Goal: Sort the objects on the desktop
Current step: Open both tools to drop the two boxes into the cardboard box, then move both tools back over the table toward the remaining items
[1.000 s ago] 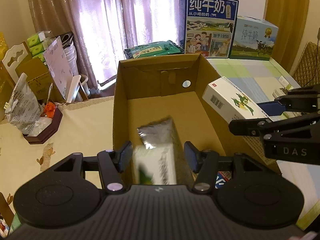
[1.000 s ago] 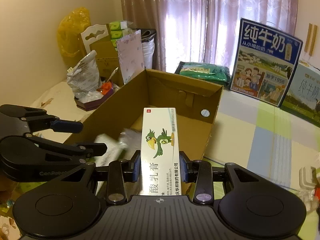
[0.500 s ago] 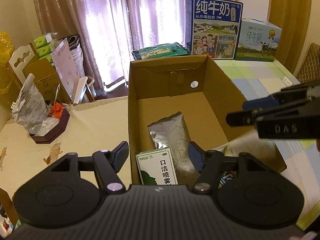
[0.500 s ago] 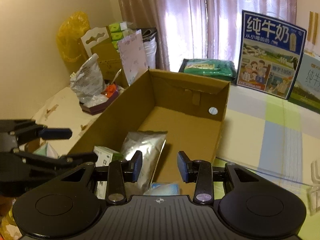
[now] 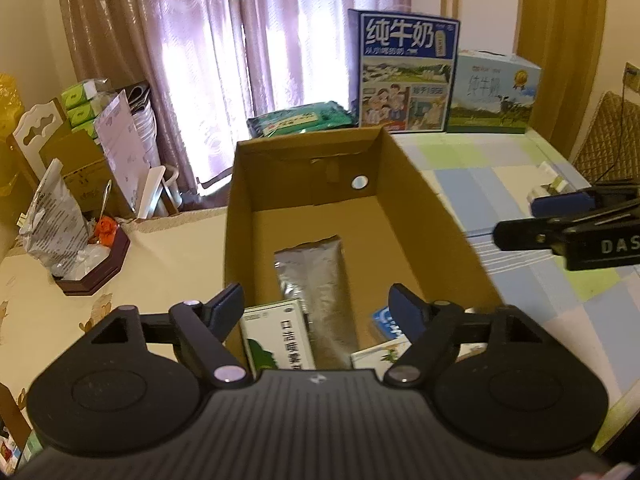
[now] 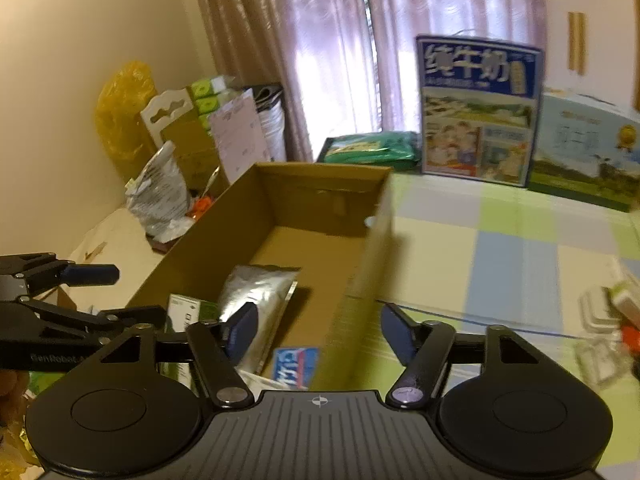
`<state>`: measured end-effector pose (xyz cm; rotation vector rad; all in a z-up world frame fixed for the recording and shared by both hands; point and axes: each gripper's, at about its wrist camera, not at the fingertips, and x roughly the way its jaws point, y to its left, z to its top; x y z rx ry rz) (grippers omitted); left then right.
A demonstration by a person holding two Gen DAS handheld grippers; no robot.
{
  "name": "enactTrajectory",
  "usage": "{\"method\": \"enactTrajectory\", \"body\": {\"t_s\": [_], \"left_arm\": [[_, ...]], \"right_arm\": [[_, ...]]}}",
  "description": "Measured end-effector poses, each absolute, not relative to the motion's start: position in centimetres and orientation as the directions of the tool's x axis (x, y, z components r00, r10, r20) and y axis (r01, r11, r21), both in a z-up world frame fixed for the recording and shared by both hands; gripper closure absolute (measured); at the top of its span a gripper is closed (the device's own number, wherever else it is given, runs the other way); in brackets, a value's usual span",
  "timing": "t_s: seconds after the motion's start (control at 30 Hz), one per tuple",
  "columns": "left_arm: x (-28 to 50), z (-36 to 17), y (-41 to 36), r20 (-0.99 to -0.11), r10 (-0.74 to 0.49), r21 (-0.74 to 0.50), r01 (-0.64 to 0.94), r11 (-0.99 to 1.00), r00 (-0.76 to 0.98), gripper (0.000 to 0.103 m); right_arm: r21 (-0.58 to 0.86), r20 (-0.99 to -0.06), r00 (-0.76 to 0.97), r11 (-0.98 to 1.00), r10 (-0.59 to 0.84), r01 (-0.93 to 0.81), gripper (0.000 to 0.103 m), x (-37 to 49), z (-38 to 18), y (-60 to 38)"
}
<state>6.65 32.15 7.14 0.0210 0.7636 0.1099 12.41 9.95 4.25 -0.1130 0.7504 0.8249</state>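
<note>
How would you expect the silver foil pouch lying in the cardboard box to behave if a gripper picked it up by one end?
The silver foil pouch lies flat and looks thin and creased, so it would probably sag, not stay stiff. Its glossy film may slip between pads. It seems light for its size, and unlikely to roll.

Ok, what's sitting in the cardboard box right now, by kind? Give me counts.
Inside the cardboard box:
Silver foil pouch: 1
Green-and-white carton: 1
Blue-printed packet: 1
White carton with a green picture: 1
Total: 4 visible; the near end of the box is hidden behind the grippers.
</note>
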Motion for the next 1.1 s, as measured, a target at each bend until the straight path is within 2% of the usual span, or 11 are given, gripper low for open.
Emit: {"method": "enactTrajectory", "body": {"t_s": [0.27,0.6,0.83,1.1], "left_arm": [[6.4,8.7,27.6,-0.673,0.074,0.067,-0.04,0.997,0.736,0.022],[7.5,9.7,20.1,-0.66,0.008,0.086,0.065,0.994,0.751,0.011],[9.2,9.1,14.9,-0.668,-0.051,0.093,0.151,0.984,0.742,0.001],[10.9,7.2,10.2,-0.696,-0.12,0.07,0.233,0.97,0.708,0.001]], "right_arm": [[0.179,-0.626,0.514,0.75,0.586,-0.637,0.014,11.7,5.3,2.2],[0.176,-0.628,0.586,0.827,0.512,-0.534,0.003,11.8,4.9,-7.7],[0.168,-0.63,0.638,0.88,0.443,-0.444,0.002,12.8,5.1,-14.0],[0.144,-0.637,0.679,0.922,0.365,-0.36,0.002,14.0,5.0,-20.0]]}}
